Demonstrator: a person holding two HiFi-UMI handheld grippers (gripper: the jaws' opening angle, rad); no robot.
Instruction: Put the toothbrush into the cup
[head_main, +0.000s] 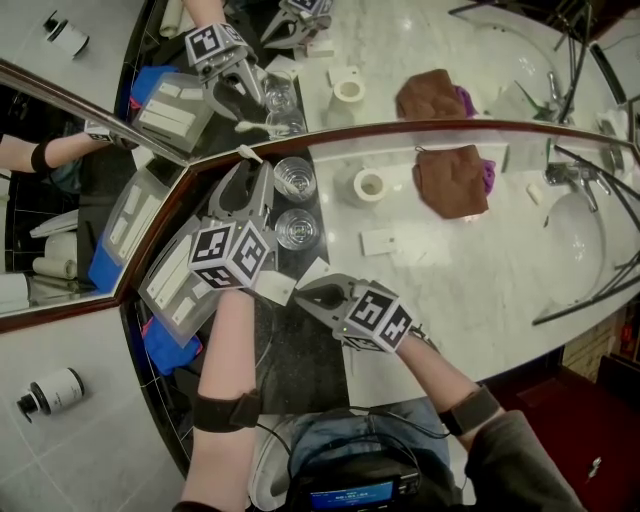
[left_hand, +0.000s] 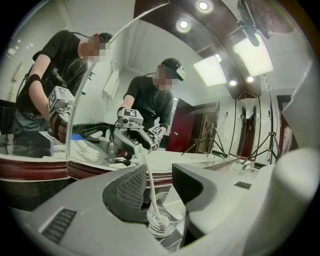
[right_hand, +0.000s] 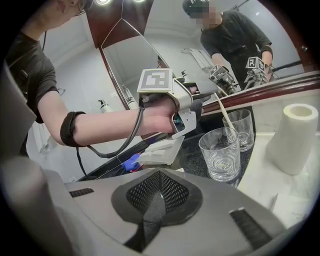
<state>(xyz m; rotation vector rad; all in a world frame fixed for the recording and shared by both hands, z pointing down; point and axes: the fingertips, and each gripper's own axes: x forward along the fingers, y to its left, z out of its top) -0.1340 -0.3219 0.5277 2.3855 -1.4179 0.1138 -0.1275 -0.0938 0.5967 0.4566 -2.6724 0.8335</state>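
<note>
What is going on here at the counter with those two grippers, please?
A person holds a gripper in each hand at a bathroom counter. The toothbrush stands leaning in the far glass cup, between the jaws of the left gripper, which are apart and not clamped on it. The nearer glass cup is empty. The right gripper hovers closer to the person, jaws shut on nothing. The toothbrush looks already delivered.

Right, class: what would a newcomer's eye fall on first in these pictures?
A white toothbrush stands tilted in a clear glass cup, between the open jaws of the left gripper. Behind, angled mirrors repeat the scene. A brown cloth lies on the pale counter.
</note>
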